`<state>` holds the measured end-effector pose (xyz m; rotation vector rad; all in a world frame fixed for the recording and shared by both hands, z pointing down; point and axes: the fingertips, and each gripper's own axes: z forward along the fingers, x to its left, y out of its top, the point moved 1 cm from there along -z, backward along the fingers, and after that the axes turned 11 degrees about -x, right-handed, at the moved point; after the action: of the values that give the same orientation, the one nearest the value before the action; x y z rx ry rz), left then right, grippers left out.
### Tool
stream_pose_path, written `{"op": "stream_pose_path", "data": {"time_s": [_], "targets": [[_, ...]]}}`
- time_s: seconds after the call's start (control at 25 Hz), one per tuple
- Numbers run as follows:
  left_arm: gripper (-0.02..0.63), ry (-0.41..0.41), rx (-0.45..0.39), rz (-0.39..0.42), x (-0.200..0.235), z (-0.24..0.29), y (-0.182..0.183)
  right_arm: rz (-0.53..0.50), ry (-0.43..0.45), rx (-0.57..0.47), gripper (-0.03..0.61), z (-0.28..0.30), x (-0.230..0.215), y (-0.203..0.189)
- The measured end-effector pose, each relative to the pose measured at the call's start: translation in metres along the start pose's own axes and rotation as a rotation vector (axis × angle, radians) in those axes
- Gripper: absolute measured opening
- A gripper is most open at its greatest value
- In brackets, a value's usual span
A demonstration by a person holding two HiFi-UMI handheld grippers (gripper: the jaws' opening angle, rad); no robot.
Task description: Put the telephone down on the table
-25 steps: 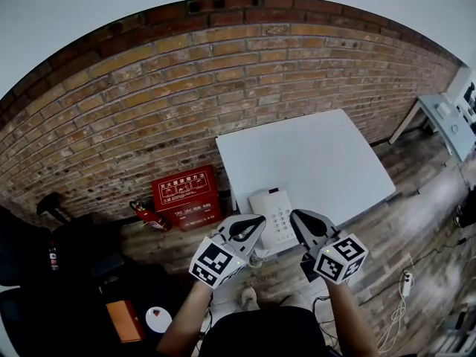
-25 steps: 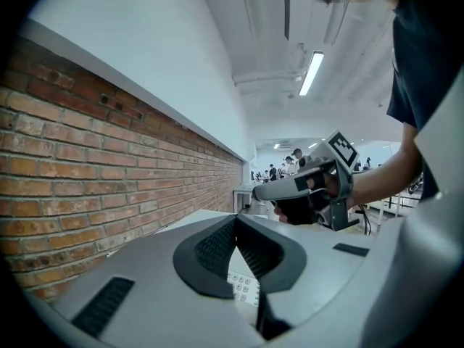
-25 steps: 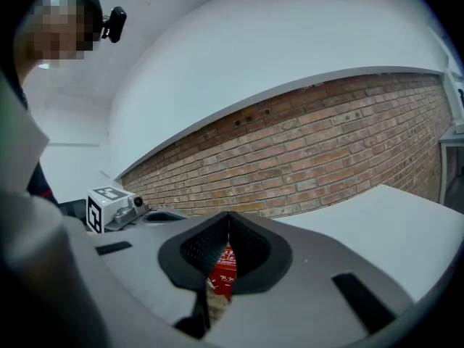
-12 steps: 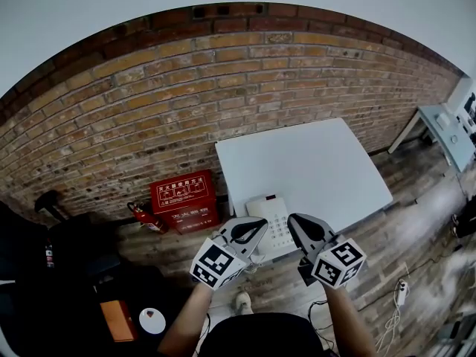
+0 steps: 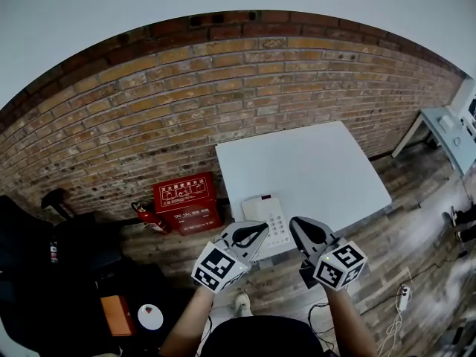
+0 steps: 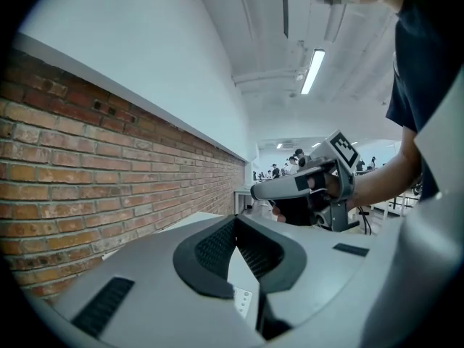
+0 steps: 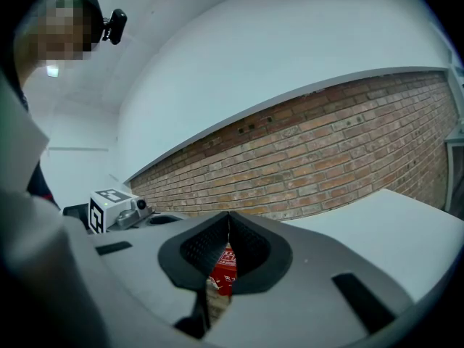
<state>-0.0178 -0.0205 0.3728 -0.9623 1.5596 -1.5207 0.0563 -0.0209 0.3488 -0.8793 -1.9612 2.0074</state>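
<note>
The white telephone point(image 5: 265, 216) lies flat on the near left corner of the white table point(image 5: 320, 162), keypad up. My left gripper point(image 5: 262, 226) hovers at its near left side and my right gripper point(image 5: 294, 224) at its near right side. Both are shut with nothing in them. In the left gripper view the left gripper point(image 6: 235, 220) shows its jaws meeting, a bit of the telephone point(image 6: 243, 301) below them and the right gripper point(image 6: 290, 187) beyond. In the right gripper view the right gripper point(image 7: 229, 216) is shut, and the left gripper's marker cube point(image 7: 109, 207) is at the left.
A brick wall runs behind the table. On the wooden floor to the left are a red box point(image 5: 186, 198) and a fire extinguisher point(image 5: 149, 216). Dark bags point(image 5: 52, 255) fill the near left. A grey desk point(image 5: 452, 134) stands far right, and a power strip point(image 5: 404, 297) lies near right.
Both grippers have drawn back a little toward me from the telephone and stay shut. The telephone has not moved on the table.
</note>
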Motion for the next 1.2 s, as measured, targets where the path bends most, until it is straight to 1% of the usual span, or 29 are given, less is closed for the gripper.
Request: {"op": "stream_pose_path", "data": {"time_s": [0.24,0.48,0.88,1.08,1.2], "targets": [[0.008,0.005,-0.01,0.03,-0.031,0.004,0.005,-0.003,-0.004,-0.03,0.014,-0.029,-0.003,0.01],[0.008,0.023,-0.02,0.026,-0.057,0.007,0.01,-0.014,0.012,-0.041,0.015,-0.059,0.004,0.014],[0.009,0.034,-0.045,0.054,-0.13,0.009,0.017,-0.005,0.034,-0.059,0.014,-0.124,0.013,0.018],[0.009,0.058,-0.036,0.056,-0.159,0.006,0.015,-0.005,0.056,-0.074,0.014,-0.155,0.022,0.018],[0.008,0.06,-0.04,0.072,-0.177,0.007,0.019,-0.004,0.065,-0.081,0.014,-0.172,0.025,0.018]]}}
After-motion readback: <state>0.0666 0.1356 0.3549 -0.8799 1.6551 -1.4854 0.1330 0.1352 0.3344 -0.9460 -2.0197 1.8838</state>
